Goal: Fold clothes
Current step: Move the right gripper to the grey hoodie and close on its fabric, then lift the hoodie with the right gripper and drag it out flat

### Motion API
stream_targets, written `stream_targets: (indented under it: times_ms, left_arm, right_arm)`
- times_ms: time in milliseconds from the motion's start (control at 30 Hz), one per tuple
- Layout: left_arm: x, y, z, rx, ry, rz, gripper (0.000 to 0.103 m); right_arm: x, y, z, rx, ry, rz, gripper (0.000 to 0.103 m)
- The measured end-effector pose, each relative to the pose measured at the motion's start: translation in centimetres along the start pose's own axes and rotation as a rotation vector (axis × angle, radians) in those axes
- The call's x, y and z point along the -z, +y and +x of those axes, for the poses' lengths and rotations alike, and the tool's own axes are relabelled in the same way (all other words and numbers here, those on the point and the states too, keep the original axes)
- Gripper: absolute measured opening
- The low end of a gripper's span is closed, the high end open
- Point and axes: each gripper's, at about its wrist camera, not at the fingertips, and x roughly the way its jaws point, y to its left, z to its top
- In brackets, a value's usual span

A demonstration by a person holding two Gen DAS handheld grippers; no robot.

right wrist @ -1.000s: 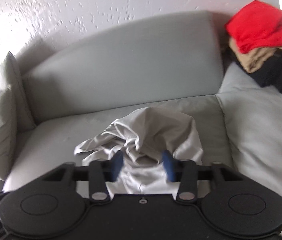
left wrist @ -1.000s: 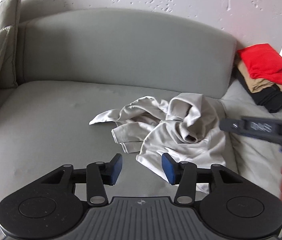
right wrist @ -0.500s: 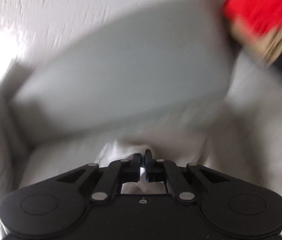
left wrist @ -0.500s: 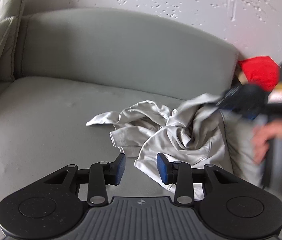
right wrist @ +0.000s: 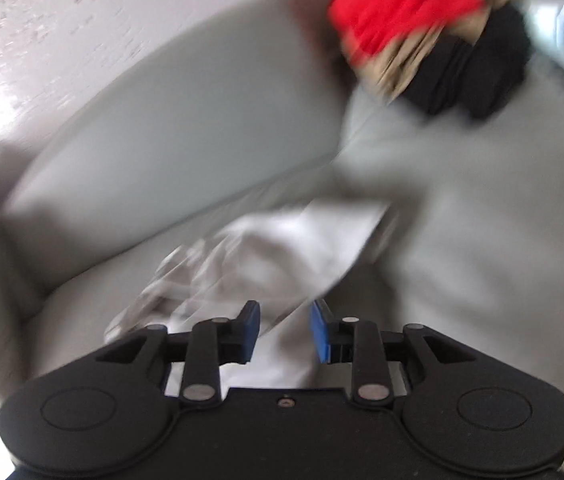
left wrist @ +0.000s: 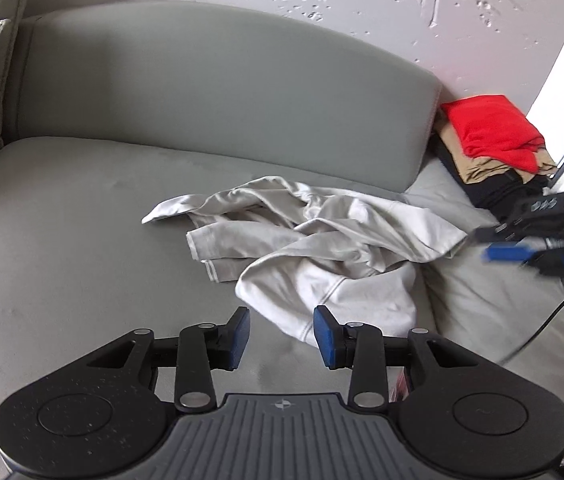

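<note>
Left wrist view is showing the left gripper (left wrist: 280, 334) hovering with jaws apart and empty over the near hem of the crumpled pale grey cotton garment (left wrist: 321, 248) lying on the grey sofa seat (left wrist: 62, 240). At right, the right gripper (left wrist: 501, 248) has just been opening, holding nothing. Pinching one layer risks dragging the heap. No containers are visible.
</note>
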Motion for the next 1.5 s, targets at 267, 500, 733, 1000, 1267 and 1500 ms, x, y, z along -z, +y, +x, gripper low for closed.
stream_targets:
  times_ms: [267, 500, 733, 1000, 1267, 1500]
  left_arm:
    - [0.2, 0.5, 1.8, -0.016, 0.033, -0.051, 0.041]
    - [0.6, 0.4, 2.5, -0.011, 0.043, -0.069, 0.04]
    - [1.5, -0.1, 0.4, -0.011, 0.033, -0.063, 0.04]
    - [4.1, -1.3, -6.9, 0.045, -0.004, -0.052, 0.04]
    - [7.1, -0.9, -12.5, 0.034, -0.02, -0.036, 0.04]
    - [8.9, -0.2, -8.8, -0.027, 0.103, -0.077, 0.038]
  right_arm:
    - [1.0, 0.0, 9.3, -0.11, 0.074, 0.202, 0.028]
    - [1.8, -2.5, 11.4, -0.116, 0.018, 0.371, 0.031]
    - [3.1, -2.3, 6.8, -0.15, -0.034, 0.331, 0.008]
    - [8.8, -3.8, -4.8, -0.271, -0.022, 0.355, 0.008]
    - [16.5, -3.7, -6.9, -0.359, 0.03, 0.417, 0.008]
    - [18.7, -4.2, -3.9, -0.134, 0.171, 0.175, 0.021]
